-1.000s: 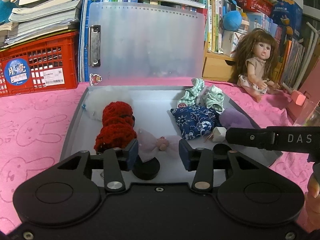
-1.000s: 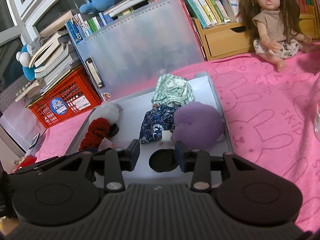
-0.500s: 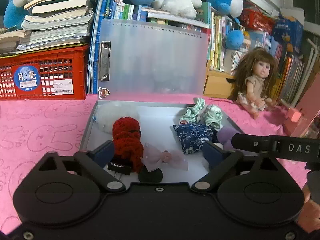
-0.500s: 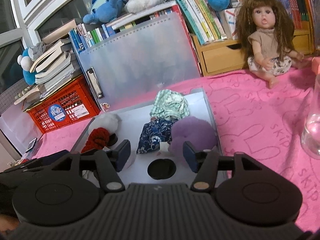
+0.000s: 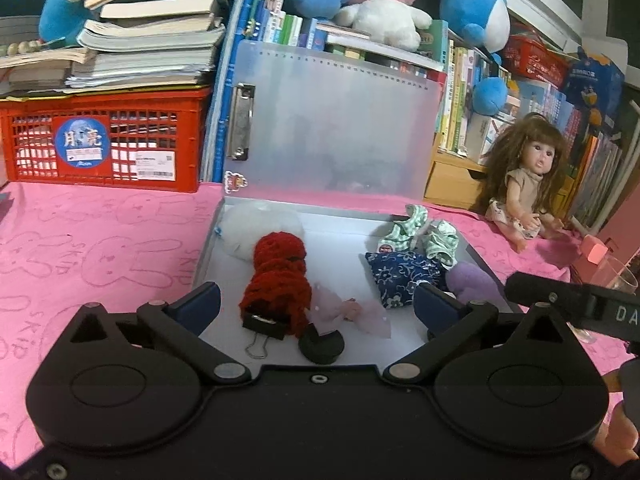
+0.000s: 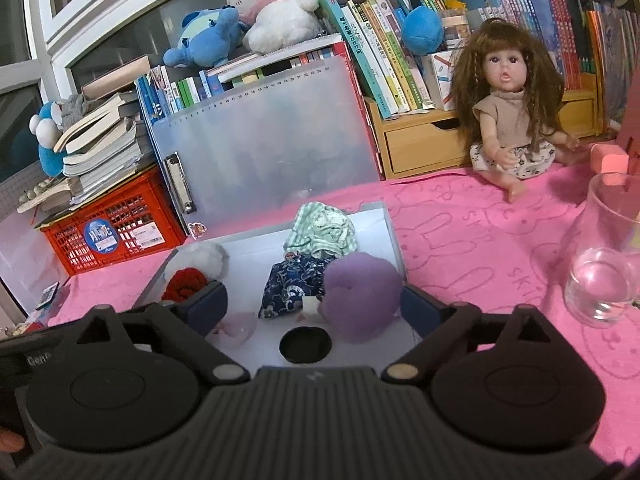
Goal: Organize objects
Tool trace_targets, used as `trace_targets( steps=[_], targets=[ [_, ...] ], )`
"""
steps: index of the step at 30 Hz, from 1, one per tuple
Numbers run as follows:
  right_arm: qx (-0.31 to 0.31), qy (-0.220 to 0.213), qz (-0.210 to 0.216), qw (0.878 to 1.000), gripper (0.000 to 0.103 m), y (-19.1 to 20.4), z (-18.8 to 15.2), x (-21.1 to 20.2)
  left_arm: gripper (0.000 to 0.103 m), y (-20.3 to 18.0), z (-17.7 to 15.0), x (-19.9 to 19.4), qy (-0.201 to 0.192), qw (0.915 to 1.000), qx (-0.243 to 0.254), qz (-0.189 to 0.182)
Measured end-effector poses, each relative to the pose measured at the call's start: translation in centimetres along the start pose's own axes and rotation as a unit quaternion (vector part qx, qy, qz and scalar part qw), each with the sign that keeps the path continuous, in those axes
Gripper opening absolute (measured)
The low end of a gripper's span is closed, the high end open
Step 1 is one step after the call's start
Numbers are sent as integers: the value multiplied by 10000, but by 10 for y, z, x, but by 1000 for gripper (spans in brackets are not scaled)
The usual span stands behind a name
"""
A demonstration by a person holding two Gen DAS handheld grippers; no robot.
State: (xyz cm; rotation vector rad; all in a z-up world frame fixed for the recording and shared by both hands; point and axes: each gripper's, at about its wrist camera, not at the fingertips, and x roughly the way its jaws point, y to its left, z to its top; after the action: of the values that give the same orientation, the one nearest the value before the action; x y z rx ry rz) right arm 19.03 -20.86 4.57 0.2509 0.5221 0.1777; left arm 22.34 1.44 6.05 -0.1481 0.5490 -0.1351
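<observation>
Left wrist view shows the left gripper (image 5: 316, 300) with its jaws now spread wide and holding nothing, where a second ago they were drawn narrow around the pink gauze bow (image 5: 352, 314). That bow now lies loose on the floor of the grey case (image 5: 404, 350), just beside the red knitted piece (image 5: 278, 280) and the black binder clip (image 5: 264, 326) at its near end, with the black round disc (image 5: 322, 344) touching the bow's near edge. The camera has also risen and pulled back, so more of the translucent lid (image 5: 336, 120) and the pink cloth (image 5: 100, 240) shows. The right gripper (image 6: 314, 308) has opened the same way: its jaws were close together a second ago and now stand wide and empty, above the purple pompom (image 6: 362, 294), which rests in the case beside the blue floral pouch (image 6: 294, 282) and the green striped cloth (image 6: 322, 230). The white pompom (image 6: 196, 260) sits at the far left corner. Taken together, both releases look finished and each item sits inside the case, so this step of the sorting seems done; the likely next matter is fetching whatever remains outside, or lowering the lid. The doll (image 6: 510, 120) and the glass (image 6: 602, 256) remain outside the case on the cloth.
</observation>
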Motion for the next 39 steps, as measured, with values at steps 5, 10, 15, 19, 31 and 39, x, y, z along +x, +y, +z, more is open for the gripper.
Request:
trace_targets(
  steps=[5,10,15,19,31,39],
  targets=[
    [-41,0,-93,9999,101,-1,-3,-6,103,1,-2,-10,-52,10000,59,57],
    [-61,-4,-136,9999,102,-2,-3,-13,103,2,-1,-23,-126,9999,62,16],
    [-111,-20,-186,9998,103,-1,-6,-21,103,1,-2,-34,-163,9998,113,-4],
    [-159,-44,-217,9996,103,-2,-8,-26,103,1,-4,-42,-182,9997,153,-45],
    [-253,-23,-354,9991,103,-3,-21,-43,103,6,-17,-60,-52,9999,98,5],
    [-454,7,-406,9981,103,2,-33,-51,103,13,-38,-69,99,9997,125,176]
  ],
)
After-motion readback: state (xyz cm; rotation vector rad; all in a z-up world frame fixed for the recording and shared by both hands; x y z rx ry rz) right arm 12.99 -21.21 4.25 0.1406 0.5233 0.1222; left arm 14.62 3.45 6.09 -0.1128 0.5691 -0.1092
